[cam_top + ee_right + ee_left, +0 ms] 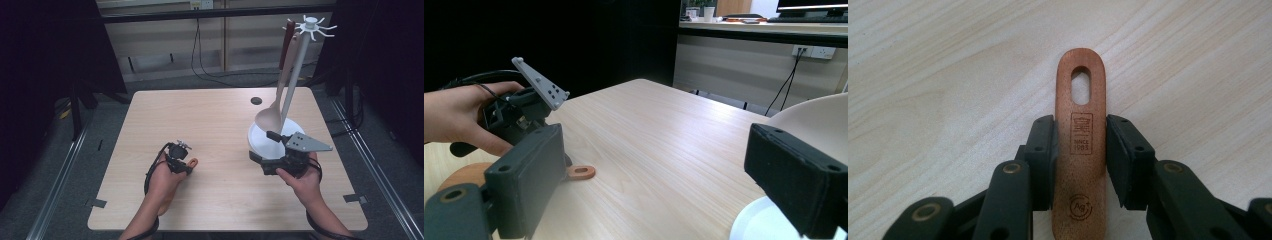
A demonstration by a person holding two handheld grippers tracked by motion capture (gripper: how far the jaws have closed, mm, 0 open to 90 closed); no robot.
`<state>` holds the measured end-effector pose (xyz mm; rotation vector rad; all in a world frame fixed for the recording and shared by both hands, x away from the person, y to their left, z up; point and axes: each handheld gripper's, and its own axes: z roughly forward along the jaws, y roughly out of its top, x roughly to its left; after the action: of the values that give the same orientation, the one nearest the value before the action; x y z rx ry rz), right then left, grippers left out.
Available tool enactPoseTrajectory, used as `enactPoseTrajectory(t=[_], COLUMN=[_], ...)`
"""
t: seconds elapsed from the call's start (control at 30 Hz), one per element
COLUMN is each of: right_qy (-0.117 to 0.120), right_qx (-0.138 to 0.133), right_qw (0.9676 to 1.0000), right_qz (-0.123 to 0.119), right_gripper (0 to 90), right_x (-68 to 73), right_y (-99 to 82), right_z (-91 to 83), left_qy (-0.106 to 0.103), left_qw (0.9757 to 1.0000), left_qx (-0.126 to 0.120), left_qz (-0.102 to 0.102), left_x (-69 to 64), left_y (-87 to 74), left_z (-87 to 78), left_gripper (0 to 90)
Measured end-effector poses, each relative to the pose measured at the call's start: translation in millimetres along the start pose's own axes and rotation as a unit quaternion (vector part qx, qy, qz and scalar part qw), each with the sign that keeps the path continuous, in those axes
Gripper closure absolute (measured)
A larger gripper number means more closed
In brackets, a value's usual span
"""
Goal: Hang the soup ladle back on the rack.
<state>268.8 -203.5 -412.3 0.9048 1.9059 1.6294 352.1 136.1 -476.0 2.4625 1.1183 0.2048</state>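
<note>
Left gripper (1080, 150) at wooden handle (1080, 145) on table (220, 120); right gripper (664, 185) spread wide, empty.
Handle sits between left jaws (right pad not quite touching); utensil's head hidden.

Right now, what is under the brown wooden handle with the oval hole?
Under the brown wooden handle lies the light wooden table. The left gripper brackets it; its lower end is hidden.
</note>
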Motion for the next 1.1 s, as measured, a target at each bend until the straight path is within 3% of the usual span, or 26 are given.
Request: enactPoseTrajectory(t=[0.17,0.27,0.33,0.4,0.47,0.53,0.63,0.67,0.73,0.8,0.9,0.93,0.97,1.0,1.07,1.1], right_qy=[0.000,0.001,0.006,0.009,0.017,0.021,0.027,0.030,0.043,0.048,0.059,0.059,0.060,0.065,0.076,0.080], right_qx=[0.003,0.003,0.000,0.002,0.005,0.003,-0.006,-0.001,-0.001,0.005,0.010,0.011,0.015,0.015,0.020,0.023], right_qw=[1.0000,1.0000,1.0000,1.0000,0.9998,0.9997,0.9992,0.9991,0.9985,0.9984,0.9979,0.9978,0.9978,0.9974,0.9966,0.9962], right_qz=[0.002,0.002,-0.001,0.000,-0.004,-0.009,-0.029,-0.031,-0.035,-0.029,-0.025,-0.026,-0.026,-0.026,-0.025,-0.025], right_gripper=[9.8,9.9,10.0,10.2,10.3,10.4,11.4,11.5,11.4,11.5,11.7,11.9,12.0,12.6,13.5,15.0], right_x=[-0.5,2.1,4.3,7.1,10.4,15.0,25.1,28.7,33.6,37.6,43.0,45.1,47.5,50.1,55.8,59.2], right_y=[-1.5,-1.4,-1.5,-2.9,-3.6,-2.8,-1.2,-1.0,-2.3,-4.1,-6.0,-6.3,-6.6,-7.3,-8.7,-9.3], right_z=[2.2,3.7,4.9,7.0,10.2,13.2,16.4,17.8,22.6,27.5,35.0,37.3,39.7,42.7,49.4,52.7], left_qy=[-0.007,-0.022,-0.036,-0.049,-0.065,-0.100,-0.131,-0.134,-0.143,-0.142,-0.145,-0.156,-0.169,-0.173,-0.171,-0.171], left_qw=[0.9999,0.9985,0.9949,0.9904,0.9831,0.9712,0.9562,0.9535,0.9452,0.9418,0.9347,0.9283,0.9200,0.9157,0.9121,0.9119], left_qx=[-0.014,-0.049,-0.093,-0.129,-0.171,-0.216,-0.262,-0.270,-0.293,-0.304,-0.325,-0.337,-0.353,-0.362,-0.372,-0.373], left_qz=[-0.002,-0.006,-0.014,-0.008,-0.007,-0.001,-0.002,-0.007,-0.017,-0.014,-0.012,-0.018,-0.020,-0.020,-0.015,-0.014], left_x=[-2.9,-4.8,-10.0,-15.6,-20.5,-24.4,-27.8,-28.2,-28.5,-30.1,-32.8,-33.4,-33.5,-34.5,-36.4,-37.3], left_y=[-4.1,-8.0,-9.0,-8.7,-9.0,-10.4,-12.1,-12.2,-11.9,-9.8,-6.2,-5.8,-5.7,-5.7,-5.1,-4.9], left_z=[-0.7,-9.8,-20.1,-32.9,-41.9,-46.9,-48.0,-48.5,-51.4,-56.0,-63.3,-65.6,-67.2,-69.5,-72.6,-73.5], left_gripper=[65.8,65.9,65.9,65.9,65.9,65.9,65.9,65.9,65.9,65.9,65.9,65.9,65.9,65.9,65.8,65.8])
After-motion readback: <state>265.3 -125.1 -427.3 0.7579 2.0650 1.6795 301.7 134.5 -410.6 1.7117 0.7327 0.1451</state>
